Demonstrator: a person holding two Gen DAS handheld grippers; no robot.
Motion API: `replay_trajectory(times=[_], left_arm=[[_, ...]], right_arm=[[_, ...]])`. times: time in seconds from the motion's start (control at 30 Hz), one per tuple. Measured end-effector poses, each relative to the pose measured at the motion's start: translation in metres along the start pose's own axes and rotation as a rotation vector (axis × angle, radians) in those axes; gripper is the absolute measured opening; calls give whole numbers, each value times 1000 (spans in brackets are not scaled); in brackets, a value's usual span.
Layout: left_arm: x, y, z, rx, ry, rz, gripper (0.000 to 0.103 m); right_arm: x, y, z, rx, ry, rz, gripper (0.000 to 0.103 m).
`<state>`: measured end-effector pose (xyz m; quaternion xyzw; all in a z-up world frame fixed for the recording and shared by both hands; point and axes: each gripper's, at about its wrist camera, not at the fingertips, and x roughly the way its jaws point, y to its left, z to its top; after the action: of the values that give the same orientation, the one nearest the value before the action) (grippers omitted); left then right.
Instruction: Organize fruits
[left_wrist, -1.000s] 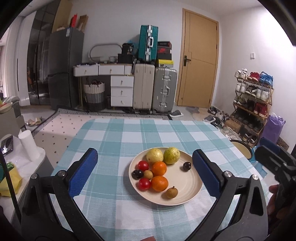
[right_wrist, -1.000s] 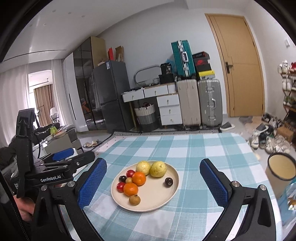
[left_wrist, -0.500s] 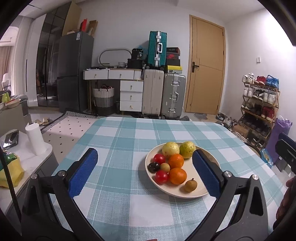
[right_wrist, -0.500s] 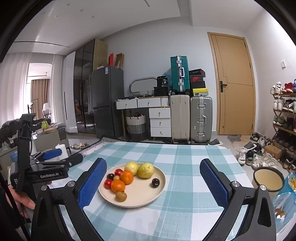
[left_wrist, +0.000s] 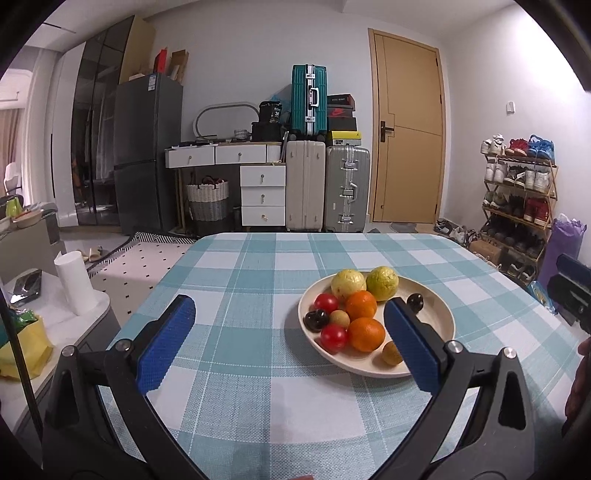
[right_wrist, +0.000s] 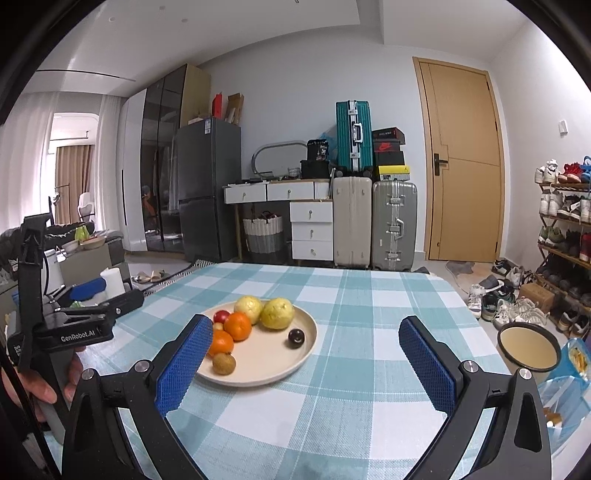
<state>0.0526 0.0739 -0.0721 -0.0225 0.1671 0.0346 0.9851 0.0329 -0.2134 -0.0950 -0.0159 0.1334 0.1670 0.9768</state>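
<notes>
Left wrist view: your left tool (left_wrist: 288, 334) was spread wide and held nothing above the teal-and-white checked bench (left_wrist: 236, 288). All the fruits lay gathered on the round cream plate (left_wrist: 439, 314): two yellow-green guavas (left_wrist: 384, 283), two oranges (left_wrist: 365, 334), two red tomatoes, small dark and brown fruits. That fits either a finished gathering or a sorting yet to come.

Right wrist view: your right tool (right_wrist: 306, 356) was likewise spread and empty, the plate just beyond its left finger. The fruits were near-round, showing no clear long axis or heading.
</notes>
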Motion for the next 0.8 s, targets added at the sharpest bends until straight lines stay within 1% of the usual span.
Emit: replay_trajectory(times=[0.23,0.4,0.53,0.8], left_arm=[[-2,1,-7,10,-19,1,102],[-2,4,-10,3,-23,7,102],[0,4,-15,10,-24,6,102],[-1,3,-14,11,-25,6,102]], right_arm=[[3,-4,-11,-10,-15,24,103],[8,-4,-13,-11,5,50,103],[14,2,-15,-40,31,35,103],[11,2,-15,-46,27,54,103]])
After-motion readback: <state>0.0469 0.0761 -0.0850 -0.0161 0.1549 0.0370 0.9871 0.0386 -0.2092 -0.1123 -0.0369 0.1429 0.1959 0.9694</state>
